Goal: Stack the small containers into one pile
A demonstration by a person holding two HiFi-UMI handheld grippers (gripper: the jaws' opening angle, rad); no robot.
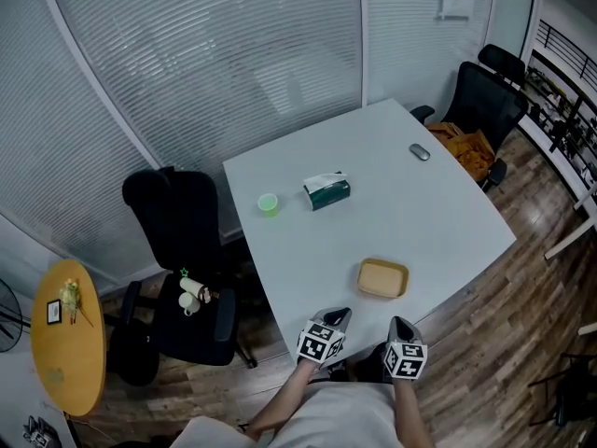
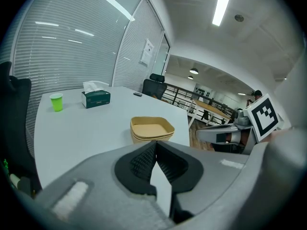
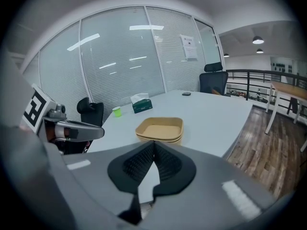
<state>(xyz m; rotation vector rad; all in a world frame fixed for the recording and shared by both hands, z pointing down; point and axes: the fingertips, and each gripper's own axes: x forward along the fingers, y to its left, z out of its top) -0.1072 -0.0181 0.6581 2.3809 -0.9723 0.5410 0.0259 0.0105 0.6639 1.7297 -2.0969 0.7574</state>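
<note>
- My left gripper [image 2: 155, 152] has its jaws pressed together with nothing between the ribbed pads.
- My right gripper [image 3: 153, 150] is the same: jaws together and empty.
- Both grippers hover side by side at the near edge of the white table [image 1: 420, 213], short of the containers and touching nothing.
- The tan containers [image 1: 382, 278] sit on the table just ahead of me, near that edge, nested one inside another as a single pile.
- From the side I can make out at least two rims lying one over the other. I cannot tell the exact count.
- The pile looks level and squared up, with no rim riding high or tilted.
- I see no other tan container loose anywhere on the table.
- What else is on the table lies well apart from the pile: a green cup [image 1: 268, 203], a tissue box [image 1: 326, 191] beside it, and a computer mouse [image 1: 420, 152] toward the far corner. I judge that none of these belongs in the stack.
- My reading is that the stacking is done. Everything stackable I can see is already in one pile, and I hold nothing.
- What is left, if anything, is a check that the top piece is seated fully. From here it appears so.
</note>
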